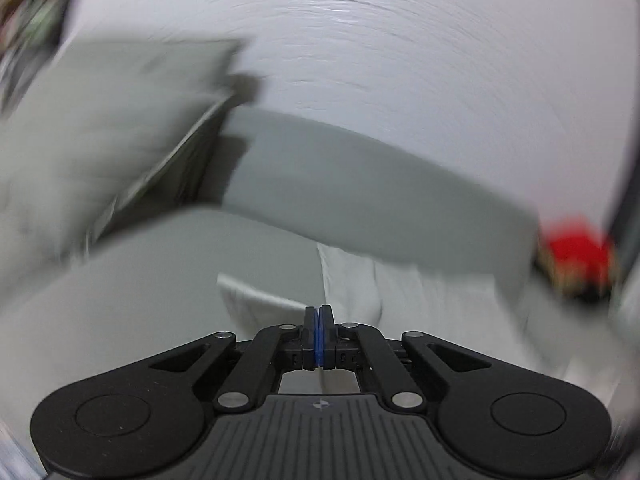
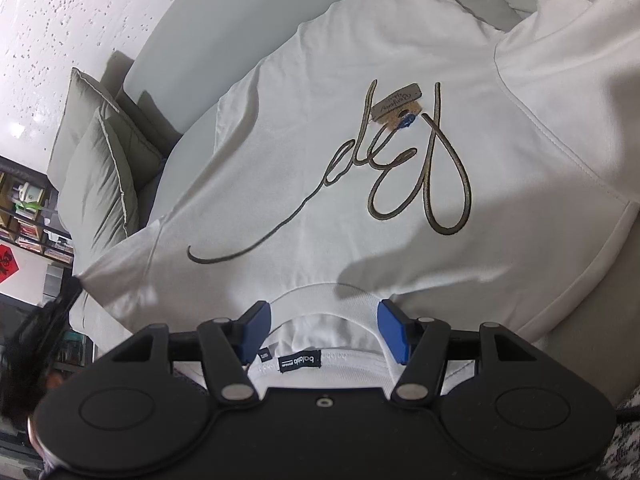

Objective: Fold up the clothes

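Observation:
A white T-shirt (image 2: 360, 160) with a gold script design lies spread front-up on a pale grey sofa seat (image 2: 208, 60). A hang tag (image 2: 396, 106) rests on its chest. My right gripper (image 2: 324, 330) stands open, one blue pad on each side of the collar (image 2: 320, 300), with the neck label just behind. In the blurred left wrist view my left gripper (image 1: 319, 316) is shut, blue pads together, with nothing visibly between them. The white cloth (image 1: 380, 288) lies just beyond its tips and runs under it.
Grey pillows (image 2: 104, 172) are stacked at the sofa's left end, and a bookshelf (image 2: 24, 208) stands beyond them. A speckled white wall (image 2: 80, 12) runs behind. In the left wrist view, a grey backrest cushion (image 1: 340, 184) and a blurred red object (image 1: 576, 256) sit at the right.

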### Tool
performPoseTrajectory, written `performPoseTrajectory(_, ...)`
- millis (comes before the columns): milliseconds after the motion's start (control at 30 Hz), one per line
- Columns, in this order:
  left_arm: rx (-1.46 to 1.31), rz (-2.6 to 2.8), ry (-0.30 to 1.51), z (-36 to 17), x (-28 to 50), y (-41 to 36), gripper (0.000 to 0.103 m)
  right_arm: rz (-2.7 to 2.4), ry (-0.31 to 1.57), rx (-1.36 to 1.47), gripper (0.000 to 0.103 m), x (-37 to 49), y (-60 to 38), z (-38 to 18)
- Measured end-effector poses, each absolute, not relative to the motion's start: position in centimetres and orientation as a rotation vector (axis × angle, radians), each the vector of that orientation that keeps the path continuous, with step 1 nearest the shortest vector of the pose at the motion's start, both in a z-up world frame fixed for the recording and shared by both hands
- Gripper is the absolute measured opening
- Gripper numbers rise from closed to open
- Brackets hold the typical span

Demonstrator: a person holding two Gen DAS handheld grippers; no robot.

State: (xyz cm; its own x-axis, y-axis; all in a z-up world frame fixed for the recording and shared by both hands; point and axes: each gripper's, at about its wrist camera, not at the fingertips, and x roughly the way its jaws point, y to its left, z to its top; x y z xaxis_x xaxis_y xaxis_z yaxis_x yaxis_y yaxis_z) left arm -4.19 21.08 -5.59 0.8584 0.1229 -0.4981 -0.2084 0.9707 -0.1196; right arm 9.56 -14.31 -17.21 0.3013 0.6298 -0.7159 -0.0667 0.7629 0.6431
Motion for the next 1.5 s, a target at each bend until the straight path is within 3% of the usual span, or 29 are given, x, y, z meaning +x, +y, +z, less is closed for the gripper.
performPoseTrajectory(133, -0.321, 0.3, 0.774, -10.6, -4.0, 25.0, 0.007, 0.497, 1.186, 0.575, 0.059, 9.5, -14.4, -17.3)
performPoseTrajectory(167, -0.404, 0.333, 0.809, -11.6, -4.3, 26.4, 0.012, 0.499, 1.187, 0.576, 0.059, 9.5, -14.4, -17.2)
performPoseTrajectory(267, -0.599, 0.354, 0.742, -12.2, -6.2, 29.2, 0.037, 0.507, 1.189, 0.574, 0.059, 9.5, -14.4, -17.2)
performPoseTrajectory(367, -0.676, 0.388, 0.698, -12.2, -5.7, 30.5, 0.038, 0.504, 1.192, 0.592, 0.061, 9.6, -14.5, -17.4)
performPoseTrajectory(567, -0.796, 0.434, 0.686, -13.1, -1.3, 32.5, 0.036, 0.483, 1.184, 0.61, 0.061, 9.4, -14.5, -17.3)
performPoseTrajectory(833, -0.75, 0.431, 0.727, -14.4, 2.0, 33.2, 0.035, 0.474, 1.187, 0.591, 0.061, 9.3, -14.4, -17.2)
performPoseTrajectory(933, -0.711, 0.404, 0.755, -14.6, 3.1, 33.0, 0.024, 0.47, 1.186, 0.588, 0.061, 9.3, -14.4, -17.2)
performPoseTrajectory(1000, -0.653, 0.424, 0.751, -14.2, 3.0, 32.5, 0.002, 0.468, 1.185, 0.582, 0.061, 9.2, -14.3, -17.2)
performPoseTrajectory(1267, -0.281, 0.572, 0.684, -11.8, 2.1, 28.9, 0.001, 0.465, 1.186, 0.567, 0.061, 9.3, -14.2, -17.1)
performPoseTrajectory(1433, -0.302, 0.584, 0.832, -13.6, 3.2, 29.7, 0.004, 0.465, 1.182, 0.545, 0.067, 9.2, -14.1, -16.6)
performPoseTrajectory(1500, -0.309, 0.576, 0.836, -13.1, 3.0, 29.8, 0.018, 0.464, 1.179, 0.536, 0.07, 9.1, -14.1, -16.2)
